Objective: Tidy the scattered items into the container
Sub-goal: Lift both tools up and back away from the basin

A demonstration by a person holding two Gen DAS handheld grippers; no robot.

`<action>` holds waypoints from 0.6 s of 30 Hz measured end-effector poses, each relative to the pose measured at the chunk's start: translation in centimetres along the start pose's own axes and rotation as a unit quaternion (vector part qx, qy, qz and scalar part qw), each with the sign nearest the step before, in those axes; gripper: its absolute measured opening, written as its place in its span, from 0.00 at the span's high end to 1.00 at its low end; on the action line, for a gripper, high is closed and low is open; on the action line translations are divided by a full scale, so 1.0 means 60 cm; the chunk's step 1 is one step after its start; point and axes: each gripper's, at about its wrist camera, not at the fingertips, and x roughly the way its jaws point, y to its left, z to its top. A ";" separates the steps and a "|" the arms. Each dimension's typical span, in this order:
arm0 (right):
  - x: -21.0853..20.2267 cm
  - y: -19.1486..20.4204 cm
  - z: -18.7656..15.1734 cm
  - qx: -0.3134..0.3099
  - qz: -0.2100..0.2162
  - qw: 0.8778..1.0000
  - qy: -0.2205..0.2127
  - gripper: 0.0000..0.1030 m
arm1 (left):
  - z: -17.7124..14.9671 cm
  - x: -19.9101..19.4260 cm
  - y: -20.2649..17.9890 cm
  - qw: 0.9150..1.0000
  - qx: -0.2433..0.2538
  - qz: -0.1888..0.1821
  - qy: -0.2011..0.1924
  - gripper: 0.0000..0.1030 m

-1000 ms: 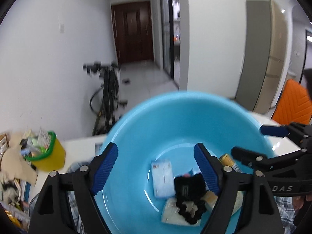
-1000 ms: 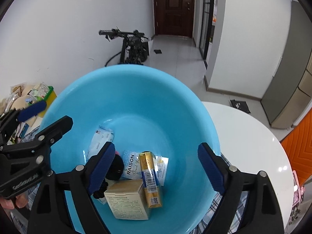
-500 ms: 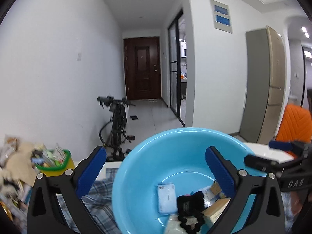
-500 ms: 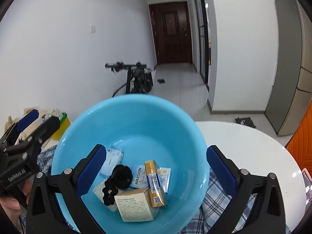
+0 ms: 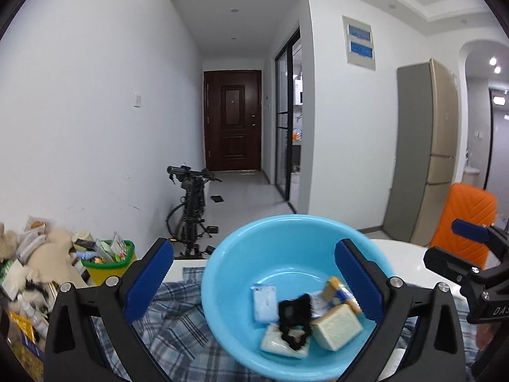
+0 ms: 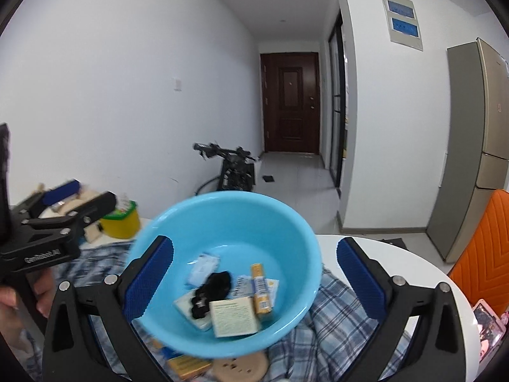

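A light-blue basin (image 5: 254,254) stands on a plaid cloth (image 5: 178,328). Inside lie a beige box (image 5: 337,326), a black hair tie (image 5: 294,312), a white packet (image 5: 265,300) and a gold tube (image 6: 261,288). My left gripper (image 5: 253,251) hangs open, back from the basin's near left side, nothing between its blue pads. My right gripper (image 6: 254,245) is open too, above the basin's (image 6: 222,219) near edge and holding nothing. By the near rim, an orange packet (image 6: 187,364) and a tan wooden disc (image 6: 241,363) lie on the cloth.
A yellow tub with a green rim (image 5: 108,261) and a heap of packets (image 5: 31,264) sit at the left. The white round table (image 6: 413,270) runs off right, with a pink item (image 6: 486,318) at its edge. Beyond are an orange chair (image 5: 467,216) and a bicycle (image 5: 191,210).
Both grippers pulled back and up from the basin and tilted towards level. Their jaws spread wider. The basin now looks smaller and lower in both views.
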 end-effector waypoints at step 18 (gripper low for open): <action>-0.189 0.069 -0.075 -0.043 0.013 0.995 -0.094 0.00 | -0.082 -0.188 0.006 0.999 -0.014 -0.032 -0.037 0.00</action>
